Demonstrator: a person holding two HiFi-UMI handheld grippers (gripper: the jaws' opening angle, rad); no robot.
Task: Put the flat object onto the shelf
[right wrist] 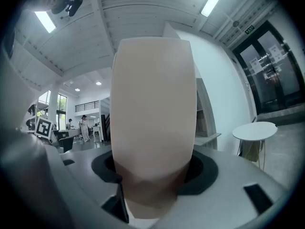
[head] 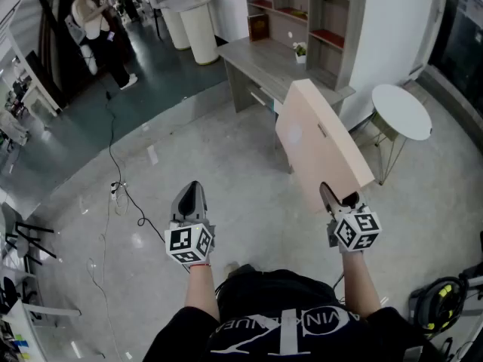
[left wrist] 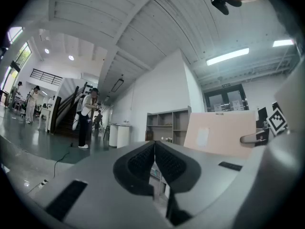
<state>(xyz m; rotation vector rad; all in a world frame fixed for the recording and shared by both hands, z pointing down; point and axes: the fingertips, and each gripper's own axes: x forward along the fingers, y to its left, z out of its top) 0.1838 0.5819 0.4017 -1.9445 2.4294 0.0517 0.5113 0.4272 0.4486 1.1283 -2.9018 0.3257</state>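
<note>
While my right gripper clamps the flat board, I carry it toward the shelf. Next it likely needs levelling.

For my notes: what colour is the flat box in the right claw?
Pale pinkish beige box; head view shows it best.

- Two claws of mine: one left gripper, one right gripper.
- One flat board.
- One shelf, one desk.
- One round white table.
- One person for sure; perhaps more behind, too blurred to count.
</note>
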